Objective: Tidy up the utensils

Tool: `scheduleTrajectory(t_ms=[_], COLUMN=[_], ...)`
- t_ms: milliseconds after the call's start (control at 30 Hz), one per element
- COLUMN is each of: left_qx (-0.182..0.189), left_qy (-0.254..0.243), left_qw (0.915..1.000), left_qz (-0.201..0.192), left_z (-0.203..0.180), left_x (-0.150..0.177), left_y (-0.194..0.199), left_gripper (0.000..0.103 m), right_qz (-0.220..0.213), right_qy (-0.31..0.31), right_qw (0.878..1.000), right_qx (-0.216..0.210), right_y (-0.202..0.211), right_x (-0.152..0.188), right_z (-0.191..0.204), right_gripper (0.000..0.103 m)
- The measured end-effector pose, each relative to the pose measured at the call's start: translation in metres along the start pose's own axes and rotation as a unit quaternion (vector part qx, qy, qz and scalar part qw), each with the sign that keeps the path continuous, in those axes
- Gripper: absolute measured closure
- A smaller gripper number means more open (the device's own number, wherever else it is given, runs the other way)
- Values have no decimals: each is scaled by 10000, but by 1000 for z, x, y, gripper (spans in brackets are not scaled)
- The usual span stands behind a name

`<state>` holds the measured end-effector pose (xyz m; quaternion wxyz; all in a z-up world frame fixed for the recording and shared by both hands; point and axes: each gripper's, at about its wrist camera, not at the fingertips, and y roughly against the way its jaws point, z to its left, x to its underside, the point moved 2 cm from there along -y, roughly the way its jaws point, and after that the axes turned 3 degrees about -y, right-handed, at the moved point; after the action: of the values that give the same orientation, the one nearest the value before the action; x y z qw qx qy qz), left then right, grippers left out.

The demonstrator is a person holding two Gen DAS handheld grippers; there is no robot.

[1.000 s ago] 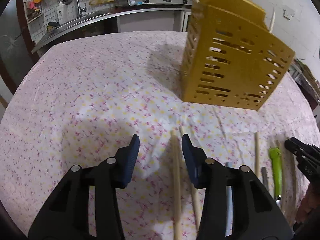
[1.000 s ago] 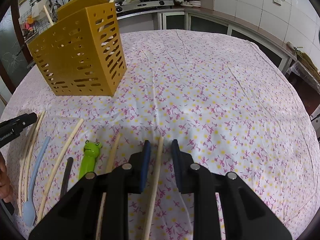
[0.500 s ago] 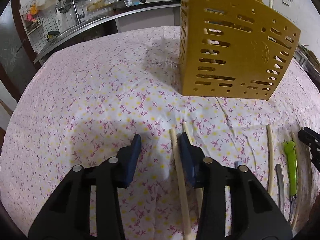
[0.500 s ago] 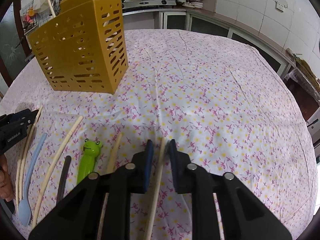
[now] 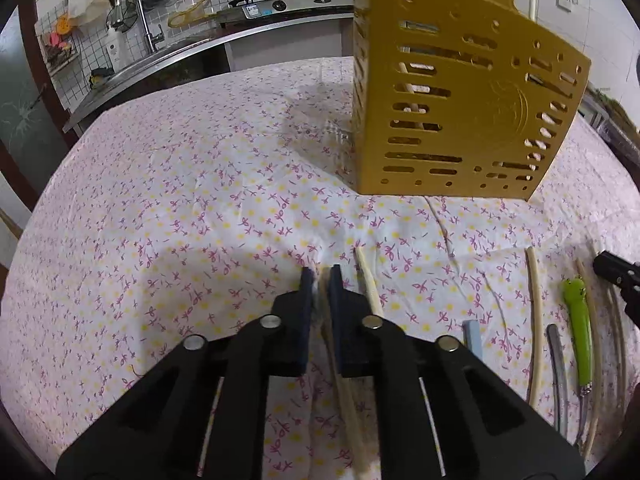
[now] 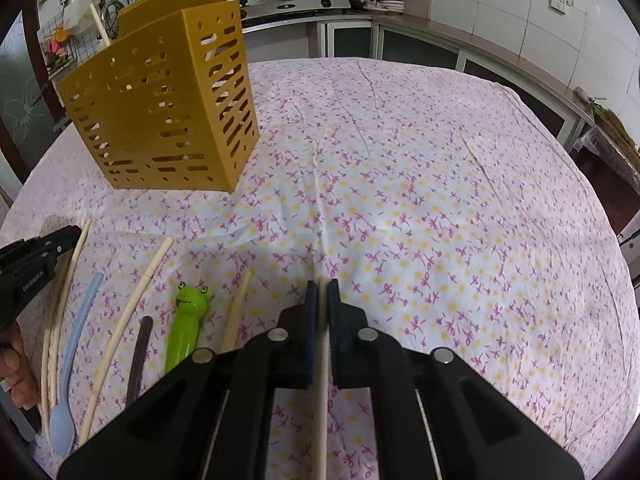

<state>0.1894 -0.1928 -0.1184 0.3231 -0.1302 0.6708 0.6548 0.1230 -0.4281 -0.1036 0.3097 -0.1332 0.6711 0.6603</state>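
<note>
In the left wrist view my left gripper (image 5: pixel 320 276) is shut on a pale wooden chopstick (image 5: pixel 346 392) that lies on the flowered tablecloth. A second chopstick (image 5: pixel 370 284) lies just right of its jaws. In the right wrist view my right gripper (image 6: pixel 323 285) is shut on another wooden chopstick (image 6: pixel 322 392), which runs back under the gripper body. The yellow slotted utensil holder (image 5: pixel 460 100) (image 6: pixel 160 112) stands upright farther back, with a few chopsticks inside. Each gripper's tip shows at the edge of the other's view: the right gripper (image 5: pixel 616 276) and the left gripper (image 6: pixel 32 268).
Between the grippers lie a green frog-topped utensil (image 6: pixel 186 328), a blue spoon (image 6: pixel 76 360), a black handle (image 6: pixel 140 352) and loose chopsticks (image 6: pixel 132 320). A person's hand (image 6: pixel 12 368) shows at the left edge. The kitchen counter (image 5: pixel 200 48) and stove run behind the table.
Both grippers' jaws have closed from partly open onto the chopsticks that lay between them. The left gripper shifted slightly, and the holder now looks nearer in its view.
</note>
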Motion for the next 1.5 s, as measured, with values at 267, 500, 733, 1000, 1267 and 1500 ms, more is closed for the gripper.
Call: scheduleTrajectory(t_ms=[267, 500, 733, 1000, 1267, 1500], left_qx=[282, 508, 556, 382, 288, 480], left_qy=[149, 226, 96, -45, -133, 30], left_qw=[9993, 9984, 9983, 9992, 9995, 9988], left_qz=[-181, -57, -134, 91, 69, 62], left_z=[14, 20, 11, 3, -4, 4], left_x=[1, 1, -9, -4, -2, -4], left_y=[17, 13, 13, -6, -5, -4], left_gripper=[103, 103, 95, 90, 90, 99], right_qz=[-104, -91, -18, 18, 17, -79], right_qy=[-74, -78, -71, -66, -58, -94], right_qw=[9999, 9999, 10000, 10000, 10000, 9999], right_qx=[-12, -3, -18, 1, 15, -13], right_y=[12, 13, 6, 0, -4, 2], right_x=[2, -1, -1, -3, -5, -4], right_z=[-4, -5, -6, -9, -7, -8], right_gripper=[98, 98, 98, 98, 98, 98])
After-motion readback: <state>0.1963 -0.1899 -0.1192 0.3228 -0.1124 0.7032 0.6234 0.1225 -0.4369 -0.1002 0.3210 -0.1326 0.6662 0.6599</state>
